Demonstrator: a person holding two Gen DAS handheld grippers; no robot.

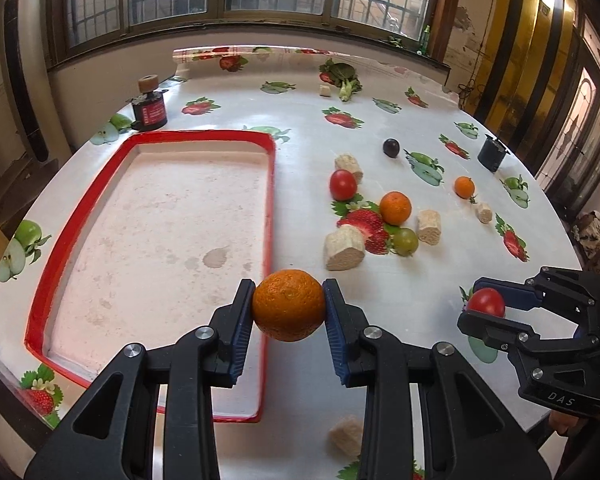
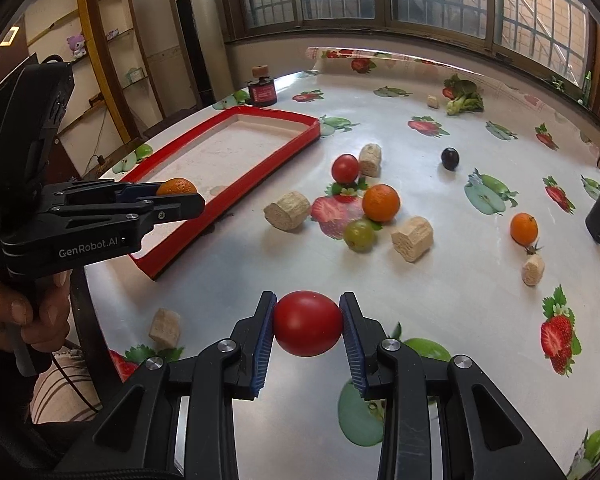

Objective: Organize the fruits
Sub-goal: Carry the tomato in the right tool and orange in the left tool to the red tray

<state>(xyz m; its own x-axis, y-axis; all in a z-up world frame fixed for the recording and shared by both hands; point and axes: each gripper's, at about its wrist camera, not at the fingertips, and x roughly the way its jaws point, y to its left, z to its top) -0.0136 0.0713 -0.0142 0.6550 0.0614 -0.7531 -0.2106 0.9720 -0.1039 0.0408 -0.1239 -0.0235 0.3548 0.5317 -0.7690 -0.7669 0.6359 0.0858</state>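
Your left gripper (image 1: 288, 306) clamps the orange (image 1: 289, 305) at the tray (image 1: 269, 184) rim; carry it inward, then release low. Your right gripper (image 2: 307, 324) grips a tomato (image 2: 307, 323); hold it clear.

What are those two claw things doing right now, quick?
Left gripper: closed, holding an orange at the red tray's edge.
Right gripper: closed, holding a red tomato above the table.

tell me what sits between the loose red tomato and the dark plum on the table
One beige cork-like chunk lies right beside the loose red tomato; from there to the dark plum the tablecloth is bare. The right wrist view shows it best.
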